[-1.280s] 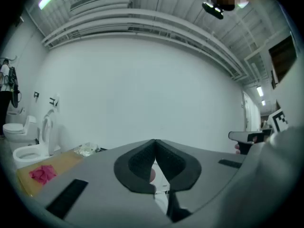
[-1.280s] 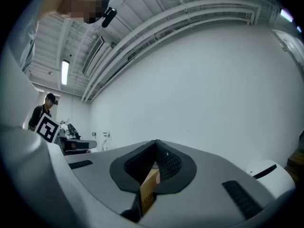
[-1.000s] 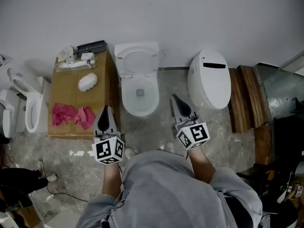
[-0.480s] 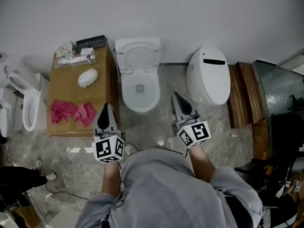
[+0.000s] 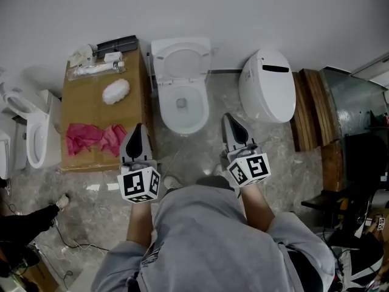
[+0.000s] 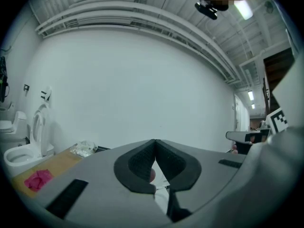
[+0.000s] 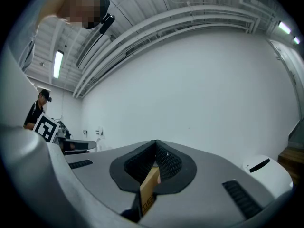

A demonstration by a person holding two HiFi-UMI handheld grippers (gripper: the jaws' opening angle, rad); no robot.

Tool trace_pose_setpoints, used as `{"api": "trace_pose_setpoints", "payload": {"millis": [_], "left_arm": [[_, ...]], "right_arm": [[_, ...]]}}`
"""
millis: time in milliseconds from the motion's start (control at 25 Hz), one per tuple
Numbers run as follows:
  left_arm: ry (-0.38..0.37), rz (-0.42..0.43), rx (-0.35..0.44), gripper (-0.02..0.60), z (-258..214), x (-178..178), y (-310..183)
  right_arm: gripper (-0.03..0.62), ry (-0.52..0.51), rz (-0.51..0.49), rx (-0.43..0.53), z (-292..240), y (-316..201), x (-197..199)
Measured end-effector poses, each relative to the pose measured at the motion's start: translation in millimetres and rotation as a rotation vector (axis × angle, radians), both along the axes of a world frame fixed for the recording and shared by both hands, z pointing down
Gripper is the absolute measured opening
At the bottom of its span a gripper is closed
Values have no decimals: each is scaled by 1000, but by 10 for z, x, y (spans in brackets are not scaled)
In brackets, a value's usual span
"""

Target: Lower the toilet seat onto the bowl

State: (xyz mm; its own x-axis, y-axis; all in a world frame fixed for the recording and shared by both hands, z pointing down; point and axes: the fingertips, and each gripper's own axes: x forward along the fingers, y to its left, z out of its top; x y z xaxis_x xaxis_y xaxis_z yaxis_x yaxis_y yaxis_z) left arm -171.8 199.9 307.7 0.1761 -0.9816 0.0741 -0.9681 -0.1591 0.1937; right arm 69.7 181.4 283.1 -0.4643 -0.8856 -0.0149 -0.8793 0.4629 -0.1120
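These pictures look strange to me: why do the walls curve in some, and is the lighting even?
Left gripper view and right gripper view: wide-angle lenses bow the ceiling beams and blacken the corners. Head view: soft, even light, sharp toilet, faint shadows.

The toilet (image 5: 180, 108) is plain white all over, seat (image 5: 164, 59) included. The rounder toilet (image 5: 266, 99) to its right is white too, just with a short black slot on top. The floor (image 5: 200, 154) is grey with a pale marbled pattern, and the wall (image 5: 243, 11) is off-white. The box (image 5: 85, 111) is cardboard brown, with a bright pink cloth (image 5: 91, 140) and a fluffy white thing (image 5: 115, 91) on it. The left gripper (image 5: 140, 126) and right gripper (image 5: 227, 117) are both grey with black tips and wear black-and-white checker-style marker cubes. The person's top (image 5: 200, 242) is grey, and the planks (image 5: 309, 123) far right are brown wood.
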Motion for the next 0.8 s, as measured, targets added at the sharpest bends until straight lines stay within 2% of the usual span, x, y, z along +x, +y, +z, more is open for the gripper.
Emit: {"api": "trace_pose_setpoints", "payload": {"millis": [320,560,800], "left_arm": [[29,6,-17,0,141,-57,-269],[19,6,-9,0,119,232,-717],[13,-70,-5,0,40,537,-1324]], "right_arm": [[-8,36,19,-12,42,-225,-65],[-8,7,28,-11,61,-715,254],[-8,-6,-31,-7,63,-1492,623]]}}
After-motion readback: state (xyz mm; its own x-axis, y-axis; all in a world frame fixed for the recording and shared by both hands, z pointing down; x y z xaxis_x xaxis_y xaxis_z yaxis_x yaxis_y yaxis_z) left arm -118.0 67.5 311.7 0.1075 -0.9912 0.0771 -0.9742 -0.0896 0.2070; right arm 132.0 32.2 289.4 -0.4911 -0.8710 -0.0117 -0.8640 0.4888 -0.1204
